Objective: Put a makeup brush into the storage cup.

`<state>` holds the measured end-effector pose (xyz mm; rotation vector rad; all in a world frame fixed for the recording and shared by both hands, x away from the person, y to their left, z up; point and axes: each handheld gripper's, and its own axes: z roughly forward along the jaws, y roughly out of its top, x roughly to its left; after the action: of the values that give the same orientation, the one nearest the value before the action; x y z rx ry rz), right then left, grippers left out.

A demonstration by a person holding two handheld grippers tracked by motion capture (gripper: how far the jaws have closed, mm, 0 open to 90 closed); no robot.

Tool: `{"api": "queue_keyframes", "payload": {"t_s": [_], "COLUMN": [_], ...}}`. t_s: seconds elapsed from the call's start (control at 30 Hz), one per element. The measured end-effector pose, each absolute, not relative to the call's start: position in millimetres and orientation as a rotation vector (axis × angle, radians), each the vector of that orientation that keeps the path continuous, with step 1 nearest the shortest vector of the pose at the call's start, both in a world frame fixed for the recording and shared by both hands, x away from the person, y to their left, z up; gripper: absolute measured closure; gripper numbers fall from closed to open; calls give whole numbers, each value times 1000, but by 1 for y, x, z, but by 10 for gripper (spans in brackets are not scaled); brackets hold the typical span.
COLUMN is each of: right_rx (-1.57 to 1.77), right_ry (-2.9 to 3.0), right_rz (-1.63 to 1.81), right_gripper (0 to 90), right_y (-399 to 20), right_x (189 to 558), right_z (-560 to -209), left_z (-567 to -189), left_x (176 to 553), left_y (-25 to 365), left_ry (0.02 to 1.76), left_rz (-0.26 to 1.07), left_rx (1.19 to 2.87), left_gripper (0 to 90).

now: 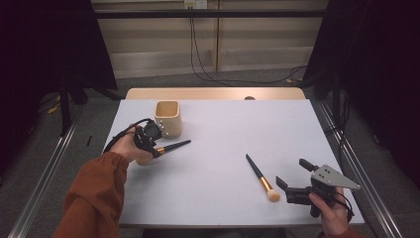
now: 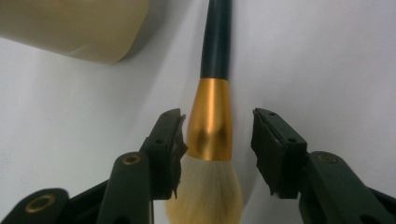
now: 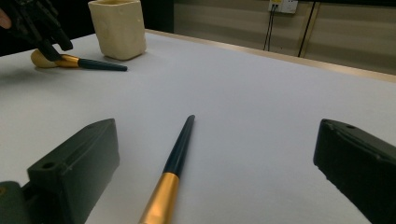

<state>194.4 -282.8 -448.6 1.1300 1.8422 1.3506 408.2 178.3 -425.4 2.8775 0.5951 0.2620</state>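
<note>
Near the table's (image 1: pixel 297 129) left edge, the left gripper (image 2: pixel 217 135) straddles a makeup brush (image 2: pixel 210 126) beside the empty cup (image 1: pixel 167 118), jaws not yet clamped; the right gripper (image 1: pixel 292 181) waits open by the second brush (image 1: pixel 261 177).

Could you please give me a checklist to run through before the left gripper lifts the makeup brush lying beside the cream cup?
1. Left gripper straddles the gold ferrule of the dark-handled makeup brush: ok.
2. Pads pressing the ferrule: not ok, a gap shows on one side.
3. Cream square cup upright, mouth open: ok.
4. Second dark-handled brush lies apart on the white table: ok.
5. Right gripper open, holding nothing: ok.
</note>
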Motion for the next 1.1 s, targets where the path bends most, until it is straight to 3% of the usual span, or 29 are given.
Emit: {"api": "queue_keyframes", "payload": {"t_s": [0.3,1.1], "right_rx": [1129,1128], "right_ry": [1845,1856], "right_rz": [1349,1348], "right_gripper": [0,0], "right_y": [-283,-283], "right_x": [194,194], "right_z": [-449,-450], "left_z": [-430,-443], "left_x": [412,423], "left_y": [181,180], "left_ry": [592,639], "left_rz": [255,177], "left_rx": [2895,2927], "left_gripper": [655,646]}}
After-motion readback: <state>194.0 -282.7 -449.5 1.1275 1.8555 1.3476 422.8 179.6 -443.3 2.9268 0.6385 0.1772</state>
